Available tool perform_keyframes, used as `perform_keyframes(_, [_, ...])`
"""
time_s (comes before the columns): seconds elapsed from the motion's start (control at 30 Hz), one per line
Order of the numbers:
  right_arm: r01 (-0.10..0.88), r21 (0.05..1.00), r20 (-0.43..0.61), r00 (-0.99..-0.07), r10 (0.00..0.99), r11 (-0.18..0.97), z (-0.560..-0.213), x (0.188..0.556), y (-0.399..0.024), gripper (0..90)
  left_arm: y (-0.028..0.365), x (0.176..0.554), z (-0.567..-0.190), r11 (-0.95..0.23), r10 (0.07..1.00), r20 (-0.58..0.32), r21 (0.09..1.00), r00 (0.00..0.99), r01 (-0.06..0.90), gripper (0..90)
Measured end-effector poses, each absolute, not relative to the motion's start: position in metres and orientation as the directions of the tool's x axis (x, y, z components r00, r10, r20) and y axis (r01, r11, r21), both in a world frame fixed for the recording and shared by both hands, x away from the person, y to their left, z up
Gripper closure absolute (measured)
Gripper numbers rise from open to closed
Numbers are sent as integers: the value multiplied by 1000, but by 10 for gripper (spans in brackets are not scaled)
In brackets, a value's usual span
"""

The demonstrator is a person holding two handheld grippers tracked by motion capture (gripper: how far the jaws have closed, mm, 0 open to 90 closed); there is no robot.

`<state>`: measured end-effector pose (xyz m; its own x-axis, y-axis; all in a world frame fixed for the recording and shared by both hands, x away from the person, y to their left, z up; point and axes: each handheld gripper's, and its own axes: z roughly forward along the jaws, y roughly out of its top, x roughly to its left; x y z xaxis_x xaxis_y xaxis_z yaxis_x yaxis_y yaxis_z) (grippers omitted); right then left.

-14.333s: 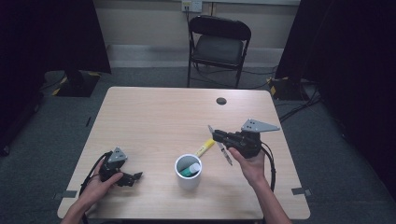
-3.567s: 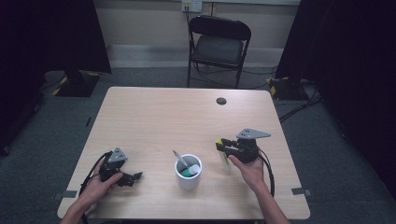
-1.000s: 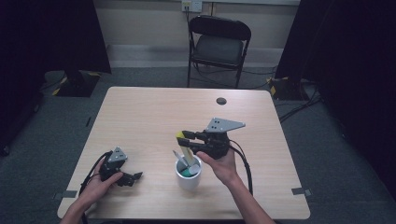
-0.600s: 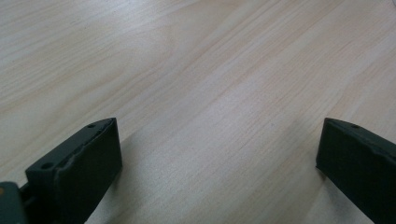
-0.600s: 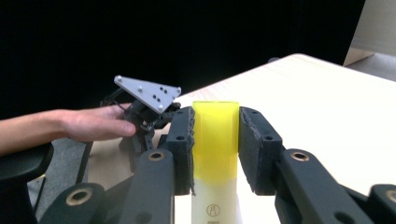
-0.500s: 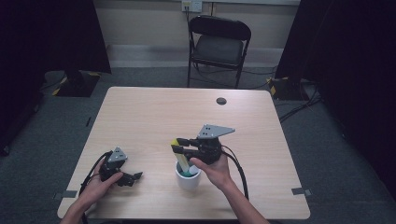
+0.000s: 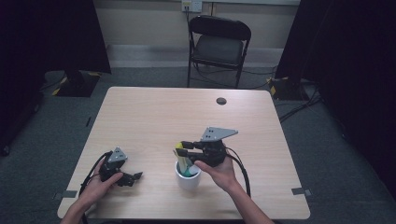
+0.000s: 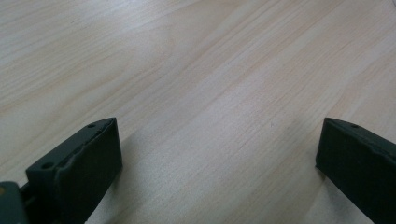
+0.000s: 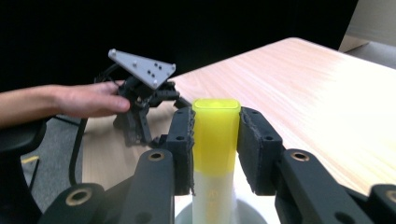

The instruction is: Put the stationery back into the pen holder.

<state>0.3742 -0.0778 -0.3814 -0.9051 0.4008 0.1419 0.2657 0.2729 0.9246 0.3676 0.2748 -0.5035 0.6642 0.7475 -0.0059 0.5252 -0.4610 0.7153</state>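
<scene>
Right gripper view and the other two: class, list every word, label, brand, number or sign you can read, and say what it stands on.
None can be read in any view.
Yellow-capped white marker in the right tongs: faint marks on the white barrel, too blurred to read.
White round cup, pale wooden table, grey three-cornered plate: no text.

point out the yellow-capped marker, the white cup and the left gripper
yellow-capped marker [image 9: 216, 135], right gripper view, on its yellow cap
white cup [image 7: 187, 180], high view, on its outer wall
left gripper [image 7: 134, 177], high view, between its fingertips
</scene>
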Motion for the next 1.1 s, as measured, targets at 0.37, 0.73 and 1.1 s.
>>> perform_keyframes(0.37, [279, 911, 145, -907, 394, 305, -394, 369, -86, 672, 275, 368, -504, -461, 748, -6, 715, 664, 525, 0])
perform_keyframes(0.73, [281, 904, 144, -909, 390, 322, -399, 366, -97, 671, 275, 368, -504, -461, 748, -6, 715, 664, 525, 0])
perform_keyframes(1.1, [295, 898, 147, -901, 408, 327, -404, 361, -104, 567, 275, 368, -504, -461, 748, -6, 715, 664, 525, 0])
